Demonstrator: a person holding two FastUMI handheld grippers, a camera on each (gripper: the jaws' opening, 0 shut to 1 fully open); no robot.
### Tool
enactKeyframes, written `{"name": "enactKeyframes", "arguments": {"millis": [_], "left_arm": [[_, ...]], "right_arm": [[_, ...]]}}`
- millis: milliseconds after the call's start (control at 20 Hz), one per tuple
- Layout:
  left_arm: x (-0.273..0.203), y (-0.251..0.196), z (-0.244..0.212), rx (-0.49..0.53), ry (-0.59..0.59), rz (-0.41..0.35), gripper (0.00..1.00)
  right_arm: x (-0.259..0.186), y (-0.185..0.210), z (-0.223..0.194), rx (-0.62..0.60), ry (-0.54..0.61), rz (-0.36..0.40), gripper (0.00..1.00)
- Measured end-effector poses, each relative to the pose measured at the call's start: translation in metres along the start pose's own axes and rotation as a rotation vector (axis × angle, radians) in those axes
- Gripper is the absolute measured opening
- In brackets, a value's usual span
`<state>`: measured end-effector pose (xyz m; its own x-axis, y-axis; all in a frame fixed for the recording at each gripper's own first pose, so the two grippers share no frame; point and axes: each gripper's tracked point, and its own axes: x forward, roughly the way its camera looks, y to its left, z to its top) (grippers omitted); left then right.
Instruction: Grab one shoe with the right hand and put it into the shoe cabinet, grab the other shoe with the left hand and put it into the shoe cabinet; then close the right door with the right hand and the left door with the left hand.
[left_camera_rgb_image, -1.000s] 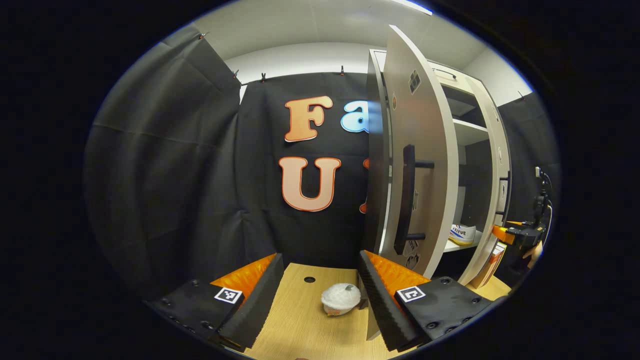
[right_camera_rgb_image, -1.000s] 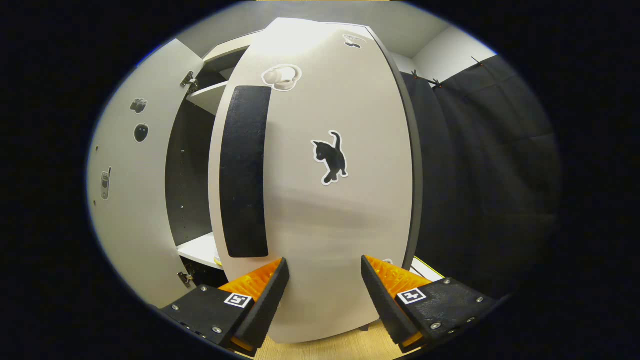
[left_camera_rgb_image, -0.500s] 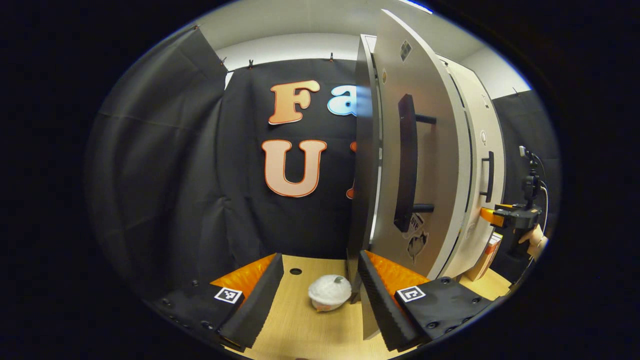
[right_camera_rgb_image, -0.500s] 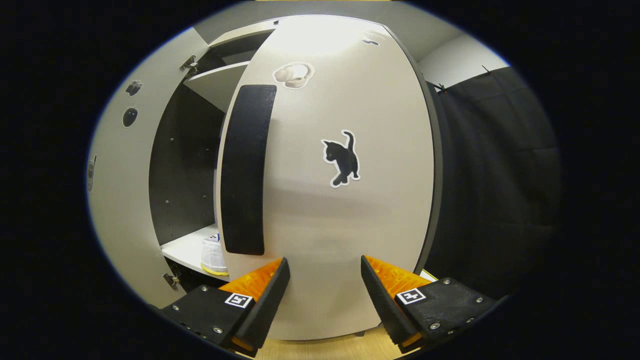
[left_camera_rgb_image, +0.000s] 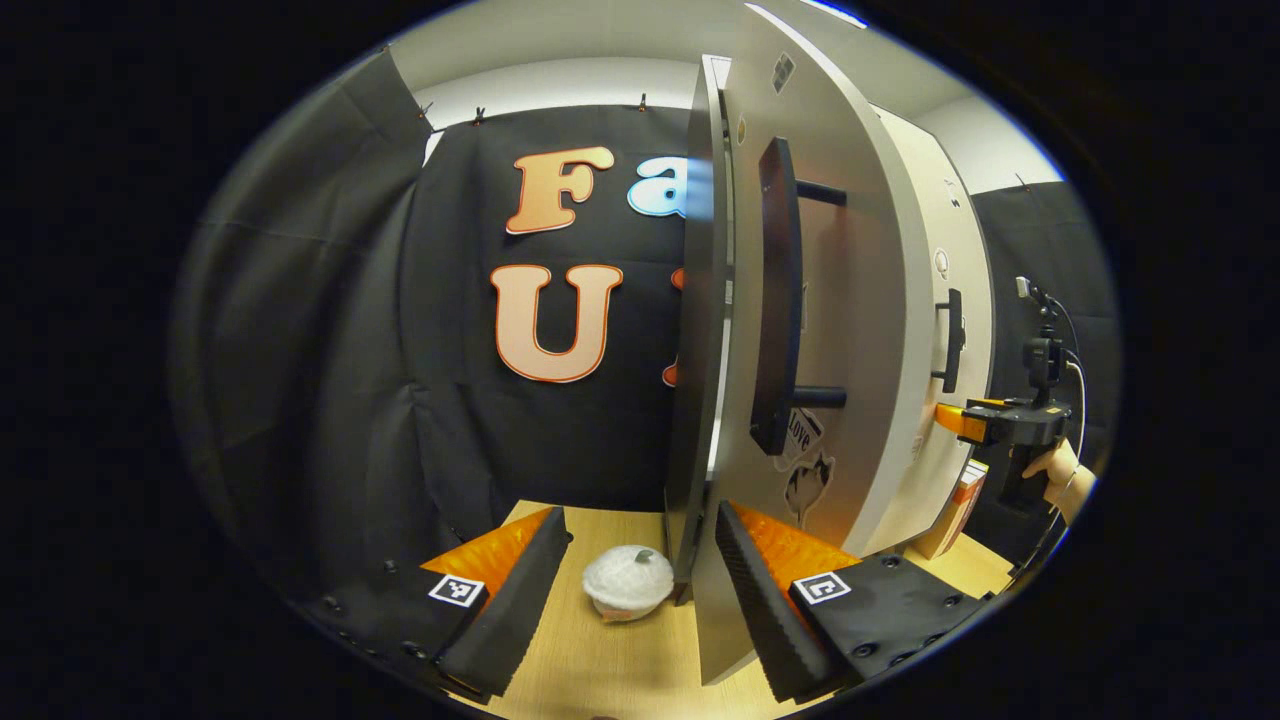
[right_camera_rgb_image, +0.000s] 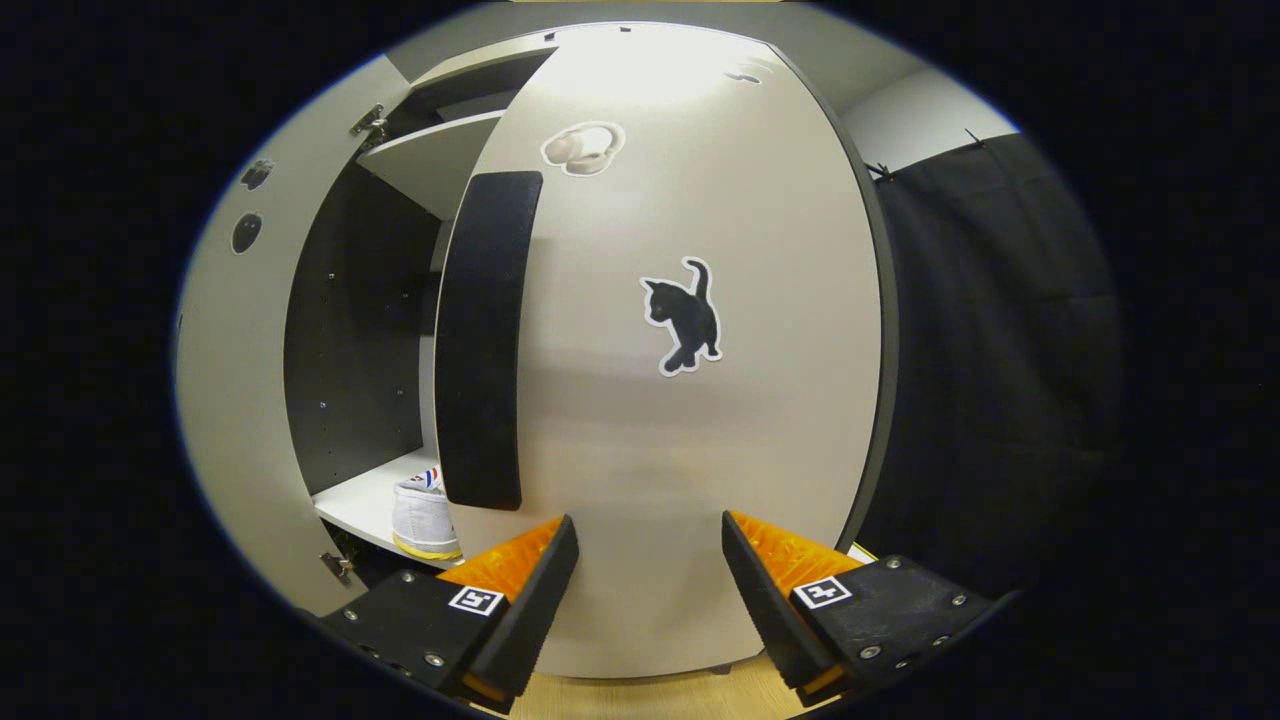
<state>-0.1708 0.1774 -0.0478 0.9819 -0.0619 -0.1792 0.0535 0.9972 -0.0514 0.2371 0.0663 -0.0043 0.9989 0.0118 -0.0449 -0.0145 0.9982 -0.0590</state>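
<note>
In the left gripper view my left gripper (left_camera_rgb_image: 640, 520) is open, low over the wooden table (left_camera_rgb_image: 640, 660). The pale left door (left_camera_rgb_image: 850, 330) with its black handle (left_camera_rgb_image: 775, 300) stands edge-on just beside my right finger. Farther right, the right gripper (left_camera_rgb_image: 945, 415), held by a hand (left_camera_rgb_image: 1060, 475), is at the right door (left_camera_rgb_image: 955, 230). In the right gripper view my right gripper (right_camera_rgb_image: 648, 522) is open, its fingertips close against the right door (right_camera_rgb_image: 680, 460) below the cat sticker. A white shoe (right_camera_rgb_image: 425, 510) stands on the lower shelf (right_camera_rgb_image: 365, 500) inside the cabinet.
A white lidded bowl (left_camera_rgb_image: 628, 590) sits on the table between my left fingers, close to the left door's bottom corner. The right door's black handle (right_camera_rgb_image: 480, 340) is left of my right fingers. The open left door (right_camera_rgb_image: 230, 400) bounds the gap. Black cloth walls surround the booth.
The right door has swung toward the cabinet with the right gripper against it. In the left gripper view the cabinet's inside is now hidden, and the left door stands nearer my left fingers.
</note>
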Motion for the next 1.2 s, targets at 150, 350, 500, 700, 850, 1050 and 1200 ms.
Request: {"name": "enactKeyframes", "arguments": {"millis": [150, 350, 500, 700, 850, 1050, 1200], "left_arm": [[0.000, -0.008, -0.002, 0.002, 0.007, -0.014, 0.98], [-0.003, -0.013, 0.002, 0.042, -0.004, -0.017, 0.98], [-0.005, -0.015, 0.005, 0.045, -0.009, -0.020, 0.95], [-0.011, -0.017, 0.005, 0.007, -0.011, -0.019, 0.95], [-0.015, -0.023, 0.005, 0.013, -0.018, -0.027, 0.97], [-0.018, -0.037, 0.006, 0.014, -0.023, -0.053, 0.94], [-0.018, -0.052, 0.006, 0.022, -0.020, -0.078, 0.94]], "right_arm": [[-0.013, -0.008, 0.008, 0.017, -0.004, -0.008, 0.91], [-0.052, -0.030, 0.034, 0.050, -0.033, -0.011, 0.92], [-0.074, -0.044, 0.050, 0.049, -0.049, -0.014, 0.92], [-0.100, -0.061, 0.073, 0.037, -0.069, -0.017, 0.92], [-0.120, -0.073, 0.084, 0.020, -0.081, -0.022, 0.92], [-0.146, -0.077, 0.093, 0.007, -0.099, -0.012, 0.92], [-0.160, -0.078, 0.096, 0.001, -0.110, -0.009, 0.92]]}}
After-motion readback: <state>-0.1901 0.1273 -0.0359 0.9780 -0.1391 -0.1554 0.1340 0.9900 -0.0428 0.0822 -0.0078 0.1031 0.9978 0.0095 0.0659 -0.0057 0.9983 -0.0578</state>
